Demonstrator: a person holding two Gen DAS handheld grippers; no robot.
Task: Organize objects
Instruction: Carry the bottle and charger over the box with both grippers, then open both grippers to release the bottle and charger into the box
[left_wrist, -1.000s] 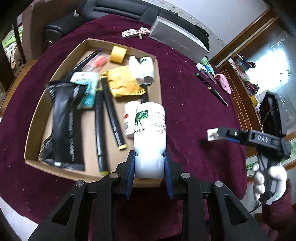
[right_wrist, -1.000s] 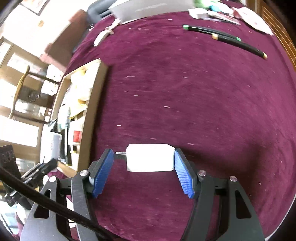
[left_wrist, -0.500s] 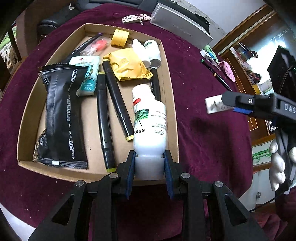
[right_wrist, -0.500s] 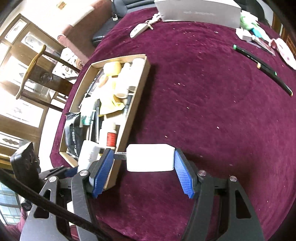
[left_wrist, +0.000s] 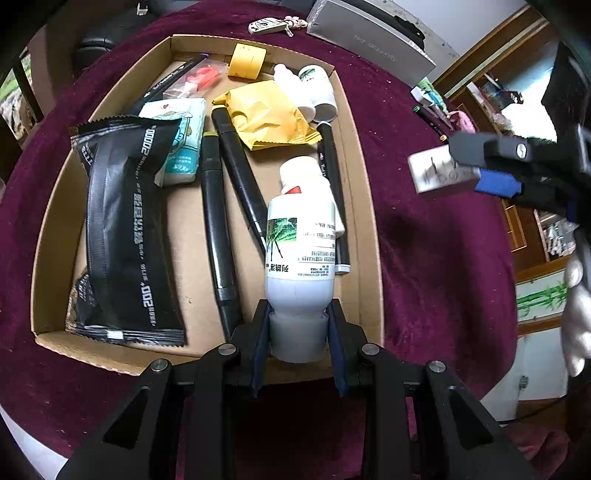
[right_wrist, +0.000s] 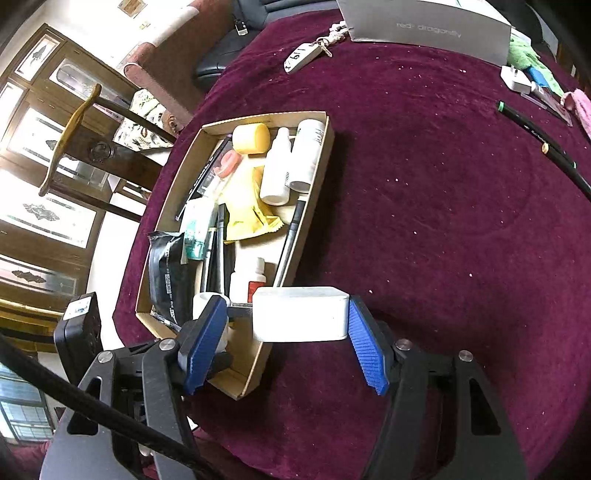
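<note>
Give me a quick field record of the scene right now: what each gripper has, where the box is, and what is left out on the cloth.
left gripper: shut on the cap of a white bottle, held over the box
right gripper: shut on a white plug adapter, prongs against the left pad
cardboard box: on the maroon cloth, holds markers, pouches, small bottles
black pouch: along the box's left side
still outside the box: key fob, black pens, grey case

The white bottle (left_wrist: 300, 258) hides part of a black marker (left_wrist: 332, 192); the right gripper (left_wrist: 480, 166) is motion-blurred.
</note>
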